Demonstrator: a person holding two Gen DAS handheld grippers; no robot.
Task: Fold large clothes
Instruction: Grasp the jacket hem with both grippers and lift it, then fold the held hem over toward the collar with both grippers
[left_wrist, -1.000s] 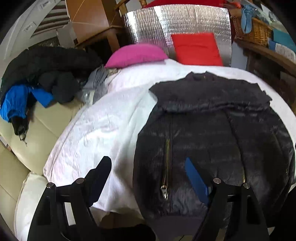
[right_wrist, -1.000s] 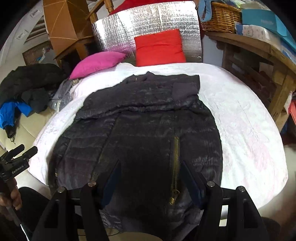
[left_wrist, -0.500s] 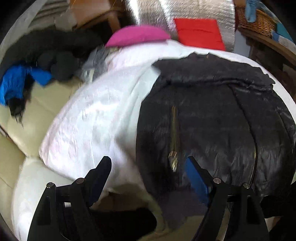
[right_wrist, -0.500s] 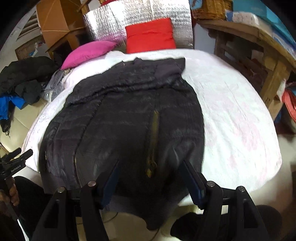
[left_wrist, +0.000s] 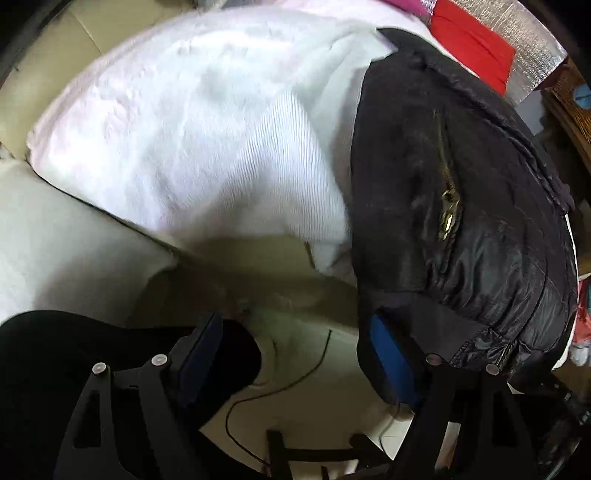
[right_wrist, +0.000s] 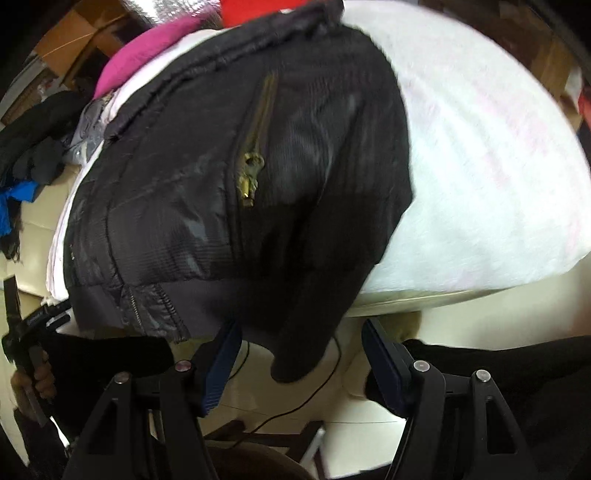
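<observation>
A black quilted jacket (left_wrist: 461, 206) lies spread on a bed under a white bedspread (left_wrist: 192, 122), its hem hanging over the near edge. Both views are motion-blurred, so the quilting and the brass zipper pull (right_wrist: 250, 177) are smeared. The left claw (left_wrist: 295, 358) gapes wide with nothing between its pads; its right pad sits just below the jacket's hem corner, and whether they touch is unclear. The right claw (right_wrist: 301, 363) is likewise spread and empty, a dark flap of the hem dangling between its fingers without being pinched. The jacket's collar end is cut off at the frame edge beside a pink pillow (right_wrist: 147, 55) and a red cushion (left_wrist: 472, 40).
</observation>
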